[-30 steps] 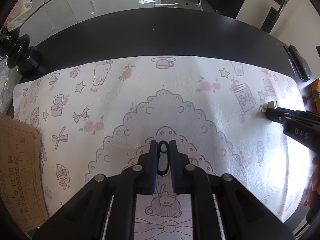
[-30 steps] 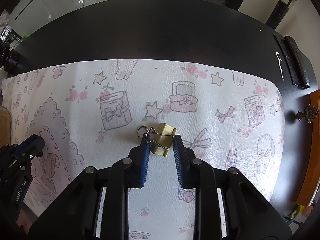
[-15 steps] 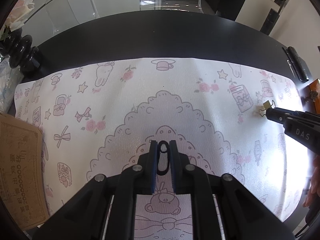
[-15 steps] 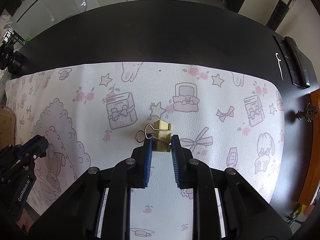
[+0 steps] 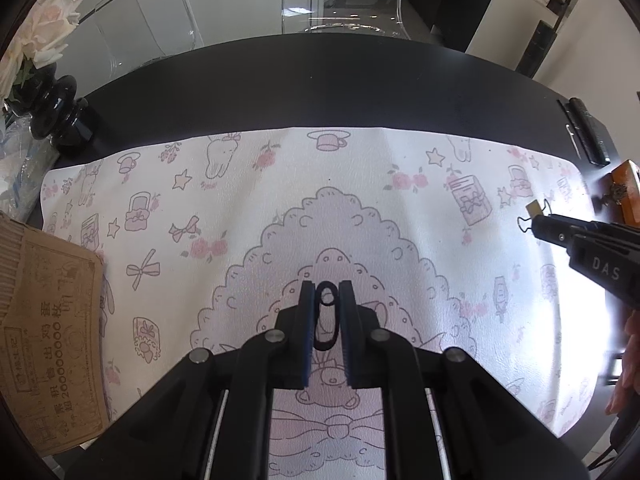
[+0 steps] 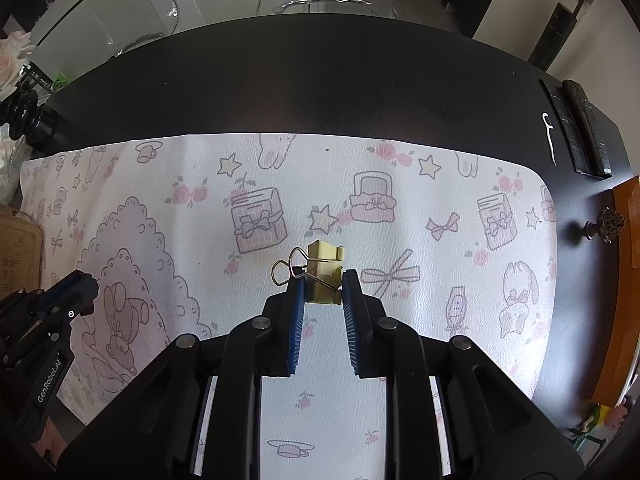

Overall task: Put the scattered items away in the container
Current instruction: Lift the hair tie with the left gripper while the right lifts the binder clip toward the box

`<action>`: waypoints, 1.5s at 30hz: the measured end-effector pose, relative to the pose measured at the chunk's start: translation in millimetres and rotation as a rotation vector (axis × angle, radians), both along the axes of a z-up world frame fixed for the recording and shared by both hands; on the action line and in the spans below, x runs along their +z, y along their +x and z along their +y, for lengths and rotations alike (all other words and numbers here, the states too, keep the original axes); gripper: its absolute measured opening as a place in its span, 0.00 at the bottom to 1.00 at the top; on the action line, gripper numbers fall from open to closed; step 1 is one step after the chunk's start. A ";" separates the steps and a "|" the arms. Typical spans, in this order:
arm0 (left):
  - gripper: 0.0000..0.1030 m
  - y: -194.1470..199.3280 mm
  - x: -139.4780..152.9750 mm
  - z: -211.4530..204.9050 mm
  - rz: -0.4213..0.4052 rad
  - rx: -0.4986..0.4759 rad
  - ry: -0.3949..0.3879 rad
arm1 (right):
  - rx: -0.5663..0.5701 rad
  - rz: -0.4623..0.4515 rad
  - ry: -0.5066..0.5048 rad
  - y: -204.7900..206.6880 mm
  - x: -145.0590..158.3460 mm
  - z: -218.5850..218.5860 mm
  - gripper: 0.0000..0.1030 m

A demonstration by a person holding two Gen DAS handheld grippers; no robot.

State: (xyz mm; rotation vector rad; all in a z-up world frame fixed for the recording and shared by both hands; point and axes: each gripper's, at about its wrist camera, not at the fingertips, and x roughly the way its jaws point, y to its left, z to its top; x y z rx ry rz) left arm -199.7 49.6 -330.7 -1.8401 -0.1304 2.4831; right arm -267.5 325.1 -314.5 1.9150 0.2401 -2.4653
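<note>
A black table [image 5: 320, 88] filled most of both views, with a white mat [image 5: 280, 200] printed in pink bows, stars and teddy bears spread over the near half. At the left edge of the table sat a brown cardboard box [image 5: 52, 320] with printed characters on its flap, partly overlapping the mat's corner, and behind it a black vase [image 5: 56, 112] with pale roses. Over on the right edge there was an orange wooden piece [image 6: 628, 280] with a little ornate knob, plus a couple of black bars [image 6: 580, 132] further back. The left gripper [image 5: 327, 300] hung low over the middle of the mat, its blue pads clamped around a black hair tie [image 5: 326, 316] that stood up between them. The right gripper [image 6: 323, 286] was pinched onto a gold binder clip [image 6: 323, 268], squeezing the body with one wire handle sticking out to the left; couldn't tell if the clip was touching the mat or not.
</note>
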 end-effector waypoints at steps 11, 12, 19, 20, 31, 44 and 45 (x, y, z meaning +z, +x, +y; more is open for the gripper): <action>0.11 11.1 57.1 -18.1 0.022 0.014 0.000 | -0.038 0.022 -0.023 23.3 62.4 -6.4 0.18; 0.11 12.7 64.7 -19.6 0.026 0.016 -0.002 | -0.041 0.025 -0.024 25.8 69.1 -8.9 0.18; 0.11 28.5 122.0 -28.5 0.056 0.032 0.001 | -0.044 0.067 -0.018 48.6 126.2 -23.6 0.18; 0.11 31.5 130.0 -29.3 0.058 0.033 0.004 | -0.043 0.075 -0.015 53.3 135.6 -24.8 0.18; 0.11 75.5 210.3 -49.0 0.105 0.060 0.066 | -0.042 0.170 -0.010 109.3 234.6 -44.9 0.18; 0.11 132.8 275.9 -73.9 0.147 0.046 0.077 | -0.037 0.238 -0.043 193.5 308.5 -86.8 0.18; 0.11 136.7 278.9 -75.7 0.148 0.045 0.077 | -0.038 0.244 -0.041 198.6 312.1 -90.2 0.18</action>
